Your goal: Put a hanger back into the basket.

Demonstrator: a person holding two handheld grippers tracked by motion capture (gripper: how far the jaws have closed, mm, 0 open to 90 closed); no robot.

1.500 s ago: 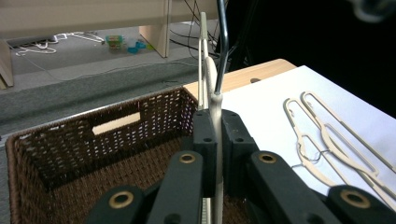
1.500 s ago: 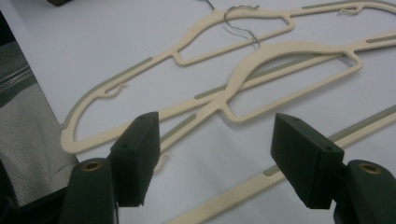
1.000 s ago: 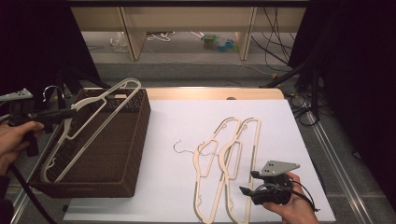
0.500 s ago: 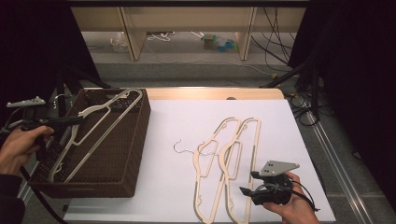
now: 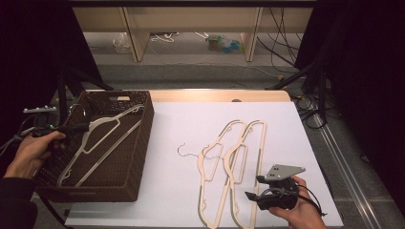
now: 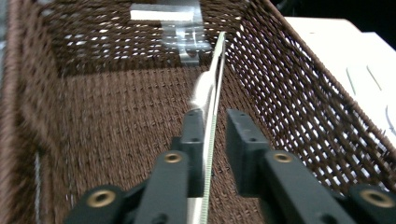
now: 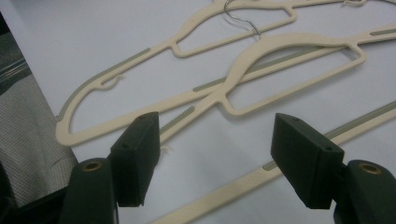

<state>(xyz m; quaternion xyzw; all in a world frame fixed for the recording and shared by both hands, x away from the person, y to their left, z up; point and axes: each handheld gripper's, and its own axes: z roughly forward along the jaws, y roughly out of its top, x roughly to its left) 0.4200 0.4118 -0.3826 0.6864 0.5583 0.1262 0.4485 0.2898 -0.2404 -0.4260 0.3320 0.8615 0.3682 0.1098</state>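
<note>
Inside the wicker basket our left gripper, jaws just opening, lets go the hanger, light, stiff and slick, best pinched along its flat arm, while our right gripper hovers open.

Left gripper sits at the basket's left rim, its jaws just eased apart, a cream hanger lying slanted inside. Two hangers lie on the white table; right gripper rests beside them.
</note>
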